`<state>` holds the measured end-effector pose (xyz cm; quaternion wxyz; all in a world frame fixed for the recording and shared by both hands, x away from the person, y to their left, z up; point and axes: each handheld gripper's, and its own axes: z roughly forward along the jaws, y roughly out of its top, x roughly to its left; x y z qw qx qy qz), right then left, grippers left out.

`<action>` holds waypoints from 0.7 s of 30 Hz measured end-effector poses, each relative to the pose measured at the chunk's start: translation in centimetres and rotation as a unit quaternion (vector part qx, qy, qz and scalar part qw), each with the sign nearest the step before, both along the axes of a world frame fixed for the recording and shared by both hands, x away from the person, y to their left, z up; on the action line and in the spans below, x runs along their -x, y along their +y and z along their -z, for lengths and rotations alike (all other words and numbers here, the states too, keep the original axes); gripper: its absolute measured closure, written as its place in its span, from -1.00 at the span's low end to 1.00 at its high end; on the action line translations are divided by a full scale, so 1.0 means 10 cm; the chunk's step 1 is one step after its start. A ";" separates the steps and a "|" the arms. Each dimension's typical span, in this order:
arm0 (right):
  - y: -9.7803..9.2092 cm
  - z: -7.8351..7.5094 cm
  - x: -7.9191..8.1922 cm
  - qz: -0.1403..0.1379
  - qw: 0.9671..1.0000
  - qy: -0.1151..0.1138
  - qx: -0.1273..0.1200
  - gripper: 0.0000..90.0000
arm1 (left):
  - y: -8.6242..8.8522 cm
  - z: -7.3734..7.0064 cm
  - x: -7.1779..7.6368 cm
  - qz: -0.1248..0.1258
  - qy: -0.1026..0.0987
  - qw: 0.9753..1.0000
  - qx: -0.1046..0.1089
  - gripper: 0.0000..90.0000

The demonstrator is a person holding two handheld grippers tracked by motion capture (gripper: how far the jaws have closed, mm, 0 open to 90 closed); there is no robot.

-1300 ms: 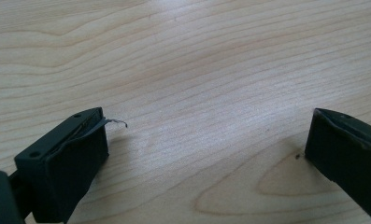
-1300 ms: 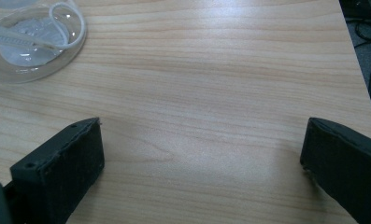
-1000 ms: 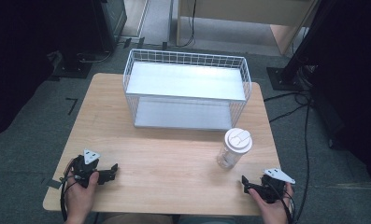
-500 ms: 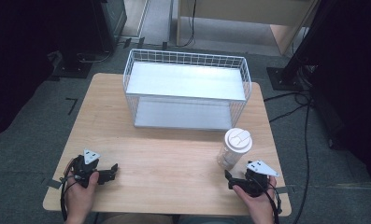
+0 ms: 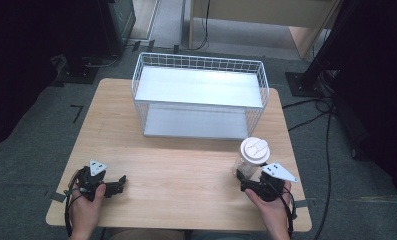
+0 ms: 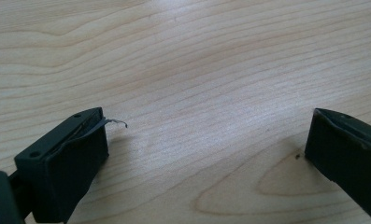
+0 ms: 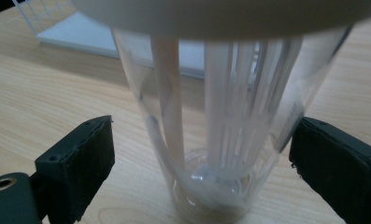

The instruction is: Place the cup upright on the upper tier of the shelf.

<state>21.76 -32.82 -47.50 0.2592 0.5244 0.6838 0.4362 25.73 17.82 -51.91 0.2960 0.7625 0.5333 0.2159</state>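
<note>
- Cup (image 5: 251, 157) of clear plastic with a white lid stands upright near the right front corner of the table (image 5: 186, 170), just in front of the wire basket's right end.
- Right gripper (image 5: 246, 181) sits low at the cup's near side; in the right gripper view its black jaws are spread wide, one on each side of the cup (image 7: 220, 130), with a gap showing between each jaw and the cup wall.
- Through the clear wall, pale straw-like sticks lean inside the cup, down to its base.
- Left gripper (image 5: 117, 184) rests on the table near the left front corner, well apart from the cup; in the left gripper view its jaws stand wide apart over bare wood, holding nothing.
- White wire basket (image 5: 201, 97) with a flat shelf sits at the back middle of the table, near the cup but not touching it.
- Grey carpet and dark cables surround the table.
</note>
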 end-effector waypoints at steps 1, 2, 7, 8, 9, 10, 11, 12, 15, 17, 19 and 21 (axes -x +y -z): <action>0.00 0.00 0.00 0.000 1.000 0.000 0.000 -0.85 | 0.00 0.00 0.00 0.000 0.000 1.000 0.000 -1.00; 0.01 -0.01 -0.01 0.002 1.000 -0.003 -0.001 -0.84 | 0.00 0.00 0.00 0.000 0.000 1.000 0.000 -1.00; 0.02 -0.08 -0.06 0.009 1.000 -0.019 -0.001 -0.83 | 0.00 0.00 0.00 0.000 0.000 1.000 0.000 -1.00; 0.03 -0.10 -0.08 0.010 1.000 -0.021 -0.003 -0.83 | 0.00 0.00 0.00 0.000 0.000 1.000 0.000 -1.00; 0.03 -0.10 -0.08 0.010 1.000 -0.023 -0.002 -0.83 | 0.00 0.00 0.00 0.000 0.000 1.000 0.000 -1.00; 0.03 -0.11 -0.09 0.010 1.000 -0.024 -0.001 -0.83 | 0.00 0.00 0.00 0.000 0.000 1.000 0.000 -1.00; 0.04 -0.12 -0.10 0.011 1.000 -0.025 -0.002 -0.82 | 0.00 0.00 0.00 0.000 0.000 1.000 0.000 -1.00; 0.03 -0.12 -0.11 0.013 1.000 -0.027 -0.002 -0.82 | 0.00 0.00 0.00 0.000 0.000 1.000 0.000 -1.00; 0.04 -0.13 -0.12 0.015 0.999 -0.031 -0.002 -0.75 | 0.00 0.00 0.00 0.000 0.000 1.000 0.000 -1.00; 0.03 -0.15 -0.13 0.024 0.999 -0.038 -0.002 -0.70 | 0.00 0.00 0.00 0.000 0.000 1.000 0.000 -1.00; 0.04 -0.16 -0.14 0.023 0.999 -0.041 -0.004 -0.70 | 0.00 0.00 0.00 0.000 0.000 1.000 0.000 -1.00; 0.04 -0.17 -0.15 0.023 0.999 -0.044 -0.002 -0.70 | 0.00 0.00 0.00 0.000 0.000 1.000 0.000 -1.00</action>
